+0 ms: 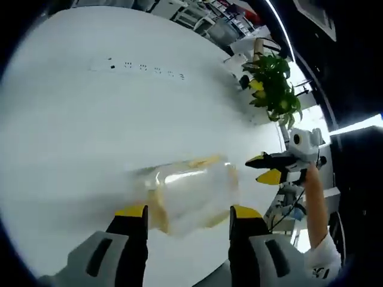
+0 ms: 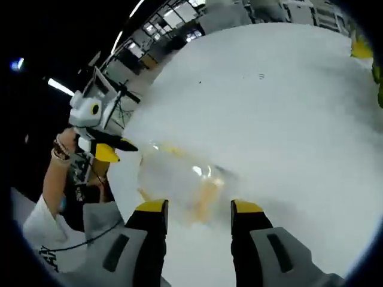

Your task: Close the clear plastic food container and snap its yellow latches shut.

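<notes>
The clear container (image 1: 190, 194) lay on the white table (image 1: 90, 119), ahead of both spread, empty grippers (image 1: 188, 210) (image 2: 197, 206). Judged light, slippery, flexible; best pressed at its yellow latches (image 1: 203, 161).

We read this as an open-plan office or lab. The large white table (image 1: 119, 107) has a built-in socket strip (image 1: 140, 67), a potted plant (image 1: 274, 86) stands at its edge, and rows of desks (image 2: 179, 27) run under ceiling strip lights (image 2: 60, 86).
</notes>
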Action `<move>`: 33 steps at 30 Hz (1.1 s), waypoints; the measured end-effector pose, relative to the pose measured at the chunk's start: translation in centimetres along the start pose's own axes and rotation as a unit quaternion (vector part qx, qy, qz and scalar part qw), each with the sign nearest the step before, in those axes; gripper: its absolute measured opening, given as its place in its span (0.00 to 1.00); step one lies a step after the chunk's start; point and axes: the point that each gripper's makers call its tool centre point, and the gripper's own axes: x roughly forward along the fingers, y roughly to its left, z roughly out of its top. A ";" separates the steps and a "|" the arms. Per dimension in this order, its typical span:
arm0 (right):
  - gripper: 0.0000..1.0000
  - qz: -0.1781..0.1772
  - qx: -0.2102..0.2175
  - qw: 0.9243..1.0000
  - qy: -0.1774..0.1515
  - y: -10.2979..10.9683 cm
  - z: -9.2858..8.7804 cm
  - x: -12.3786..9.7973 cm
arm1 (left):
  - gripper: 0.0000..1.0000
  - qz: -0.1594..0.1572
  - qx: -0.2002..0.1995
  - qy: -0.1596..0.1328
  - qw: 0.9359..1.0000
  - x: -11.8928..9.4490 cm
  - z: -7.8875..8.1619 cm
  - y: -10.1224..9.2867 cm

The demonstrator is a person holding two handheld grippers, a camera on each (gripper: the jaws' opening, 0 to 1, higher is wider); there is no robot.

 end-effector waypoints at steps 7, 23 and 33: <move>0.37 -0.006 0.011 1.000 0.024 -0.4 -0.6 2.1 | 0.37 -0.013 -0.021 0.026 0.999 1.8 -1.5 -0.2; 0.22 -0.031 0.002 0.998 0.046 -1.6 -1.4 2.9 | 0.16 0.030 -0.030 0.029 0.999 2.4 -1.6 2.0; 0.20 -0.024 0.000 0.999 0.046 -1.3 -1.8 2.9 | 0.16 0.026 -0.027 0.027 0.999 2.5 -1.5 2.0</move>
